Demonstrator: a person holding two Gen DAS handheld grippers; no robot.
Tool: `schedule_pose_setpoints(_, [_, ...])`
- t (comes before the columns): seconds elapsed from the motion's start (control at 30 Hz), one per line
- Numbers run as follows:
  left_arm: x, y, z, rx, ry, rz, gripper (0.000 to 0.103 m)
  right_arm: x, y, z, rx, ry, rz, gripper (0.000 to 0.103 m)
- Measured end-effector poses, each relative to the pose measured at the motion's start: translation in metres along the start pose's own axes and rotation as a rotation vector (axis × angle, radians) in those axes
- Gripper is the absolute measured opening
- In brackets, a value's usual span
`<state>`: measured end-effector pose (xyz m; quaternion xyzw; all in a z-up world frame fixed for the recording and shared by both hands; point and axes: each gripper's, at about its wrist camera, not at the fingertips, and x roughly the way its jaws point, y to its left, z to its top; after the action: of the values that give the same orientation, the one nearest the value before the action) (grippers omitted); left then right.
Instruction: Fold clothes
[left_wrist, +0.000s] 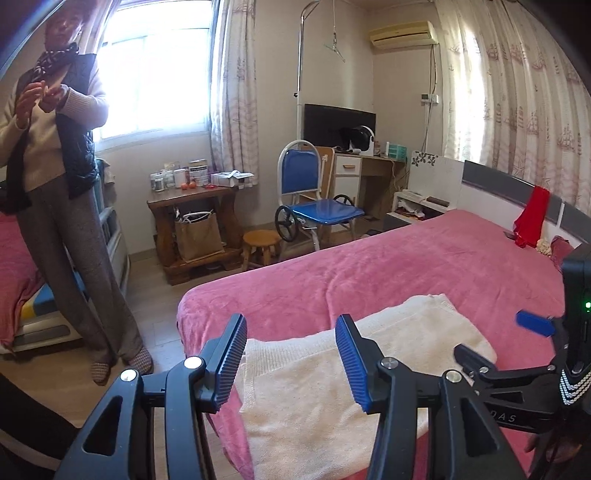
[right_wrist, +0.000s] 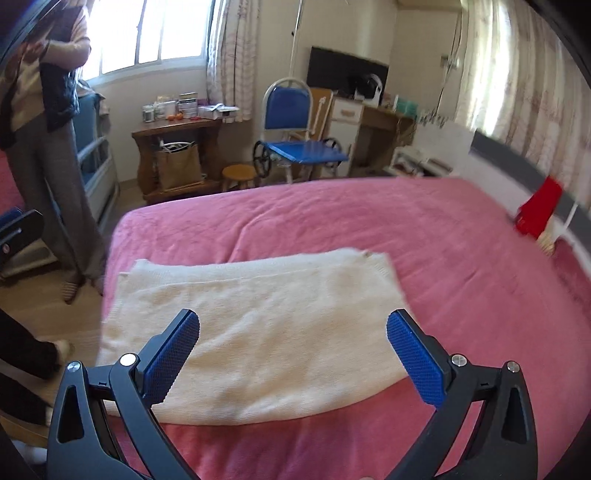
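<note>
Softly knitted and light, the cream sweater (right_wrist: 255, 325) lies in a flat rectangle on the pink bed (right_wrist: 424, 236); we judge its edges and corners the best holds. Our left tool (left_wrist: 291, 358) and right tool (right_wrist: 293, 354) hover over it, jaws wide, empty. A person (left_wrist: 62, 155) stands by the window (left_wrist: 155, 66).

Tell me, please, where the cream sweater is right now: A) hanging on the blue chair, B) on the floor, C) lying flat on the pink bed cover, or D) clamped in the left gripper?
C: the cream sweater lies spread on the pink bed cover, and both the left gripper and the right gripper are open above it, holding nothing.
</note>
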<state>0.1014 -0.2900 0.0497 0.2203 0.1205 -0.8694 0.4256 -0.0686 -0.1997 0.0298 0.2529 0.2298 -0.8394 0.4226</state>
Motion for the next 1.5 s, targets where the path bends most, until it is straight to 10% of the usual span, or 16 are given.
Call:
schedule_pose_setpoints(0.47, [-0.014,0.013,0.003,-0.119,0.016,-0.114,0.051,-0.033,-0.009,0.005,0.036,-0.044,0.049,0.103])
schedule_pose_setpoints(1.03, [0.016,0.004,-0.004,-0.121,0.199,-0.219,0.052,-0.002,-0.029,0.0,0.228,0.116,0.223,0.103])
schedule_pose_setpoints(1.5, [0.016,0.023,0.0,-0.117,0.179,-0.186,0.054,-0.016,-0.017,0.006,0.176,0.083,0.233,0.103])
